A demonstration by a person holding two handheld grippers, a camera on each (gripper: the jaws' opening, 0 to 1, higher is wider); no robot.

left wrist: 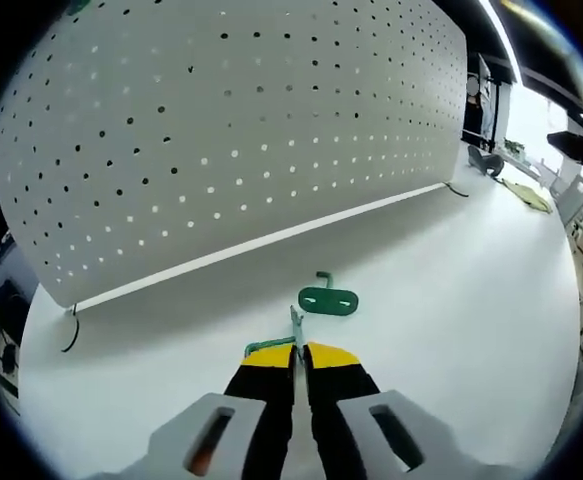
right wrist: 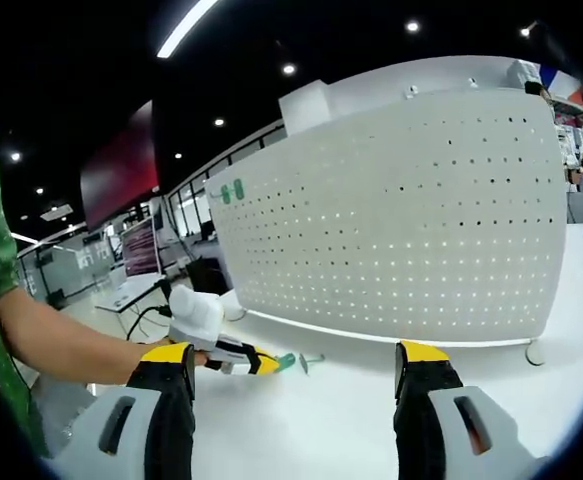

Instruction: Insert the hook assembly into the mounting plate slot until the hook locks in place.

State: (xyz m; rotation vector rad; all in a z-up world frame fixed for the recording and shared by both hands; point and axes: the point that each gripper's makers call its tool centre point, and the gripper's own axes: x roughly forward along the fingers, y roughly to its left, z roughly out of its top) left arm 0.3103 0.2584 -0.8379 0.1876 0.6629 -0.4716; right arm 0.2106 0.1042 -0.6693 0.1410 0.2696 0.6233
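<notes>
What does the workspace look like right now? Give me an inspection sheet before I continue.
Surface: white table, mostly bare.
Job's things: green mounting plate lies flat on the table in front of the pegboard; a green hook sits at the left gripper's jaw tips, apart from the plate.
Clutter: nothing seen near the plate.
Grippers: left gripper jaws closed on the hook; right gripper jaws wide apart, holding nothing.
Cables: black cable by the pegboard's foot.
Surroundings: white perforated pegboard standing on the table; monitors and desks beyond; a person's arm holding the left gripper.
</notes>
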